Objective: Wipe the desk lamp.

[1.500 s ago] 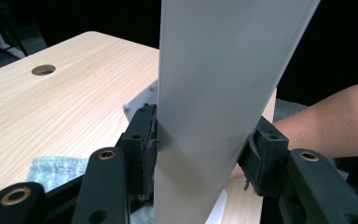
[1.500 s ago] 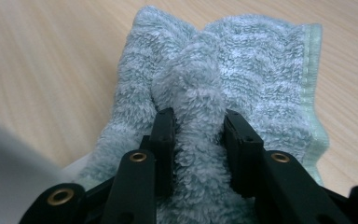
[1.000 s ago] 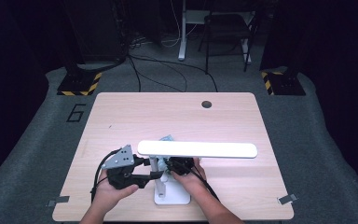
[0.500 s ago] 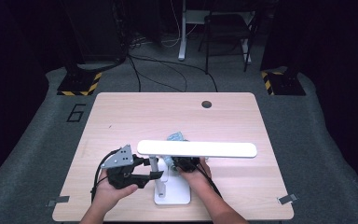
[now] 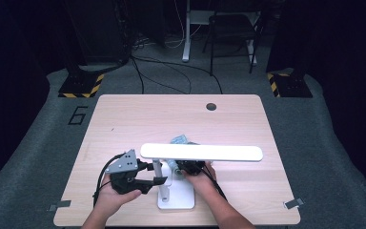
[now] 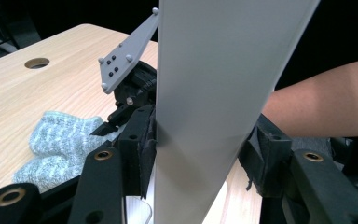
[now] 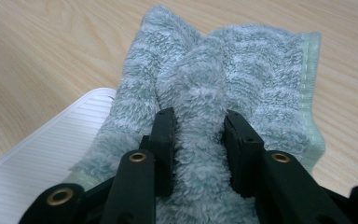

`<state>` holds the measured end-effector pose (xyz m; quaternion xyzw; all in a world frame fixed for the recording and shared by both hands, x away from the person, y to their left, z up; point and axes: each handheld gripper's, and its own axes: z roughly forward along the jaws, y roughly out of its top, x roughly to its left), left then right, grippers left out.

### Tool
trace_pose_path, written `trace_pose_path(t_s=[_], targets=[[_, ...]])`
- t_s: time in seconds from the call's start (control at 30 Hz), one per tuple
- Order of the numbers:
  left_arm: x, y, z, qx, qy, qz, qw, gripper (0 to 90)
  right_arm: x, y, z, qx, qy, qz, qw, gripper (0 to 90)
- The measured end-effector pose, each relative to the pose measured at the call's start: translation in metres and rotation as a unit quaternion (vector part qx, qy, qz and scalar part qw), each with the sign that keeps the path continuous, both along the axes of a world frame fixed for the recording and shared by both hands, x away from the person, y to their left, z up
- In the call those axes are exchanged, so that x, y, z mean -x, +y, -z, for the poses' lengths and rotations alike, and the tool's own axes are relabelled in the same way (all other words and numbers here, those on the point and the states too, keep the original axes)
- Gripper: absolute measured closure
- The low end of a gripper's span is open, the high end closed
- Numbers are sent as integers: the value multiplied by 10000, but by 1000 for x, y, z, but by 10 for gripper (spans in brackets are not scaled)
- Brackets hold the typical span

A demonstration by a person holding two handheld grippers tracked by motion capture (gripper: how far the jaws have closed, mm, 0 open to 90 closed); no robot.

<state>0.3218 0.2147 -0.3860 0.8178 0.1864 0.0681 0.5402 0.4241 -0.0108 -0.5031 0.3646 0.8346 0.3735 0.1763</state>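
Observation:
A white desk lamp stands near the table's front edge, its long head (image 5: 200,152) lying level above the flat base (image 5: 181,198). My left gripper (image 5: 159,180) reaches in from the left and is closed around the lamp's post (image 6: 205,93). Its jaws have just been opening a little, but both pads still touch the post. My right gripper (image 5: 181,167), under the lamp head, is shut on a fold of a pale green terry cloth (image 7: 242,60). That cloth (image 5: 178,140) lies partly over the ribbed base (image 7: 42,154) and partly on the table.
The wooden table (image 5: 124,124) has a round cable hole (image 5: 211,106) at the back. Both forearms enter from the bottom edge. Beyond the table are a chair (image 5: 231,28), floor cables and striped floor blocks (image 5: 78,86).
The right hand with the cloth has shifted slightly rightwards under the lamp head. The left gripper has stayed at the post.

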Motion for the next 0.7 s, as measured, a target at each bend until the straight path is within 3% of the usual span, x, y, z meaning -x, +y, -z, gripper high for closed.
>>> trace_pose_path(t_s=[0.1,0.33,0.5,0.7], targets=[[0,0,0,2,-15,12,10000,484,0,2,1,-112,45,146,9998,674],[1,2,-2,-76,52,242,9997,495,-2,6,0,-72,86,75,9999,673],[0,1,-3,109,-6,358,9993,482,-3,9,1,-77,21,13,10000,672],[-2,0,-4,112,-83,420,9990,503,-7,13,-2,-56,168,-49,9998,671]])
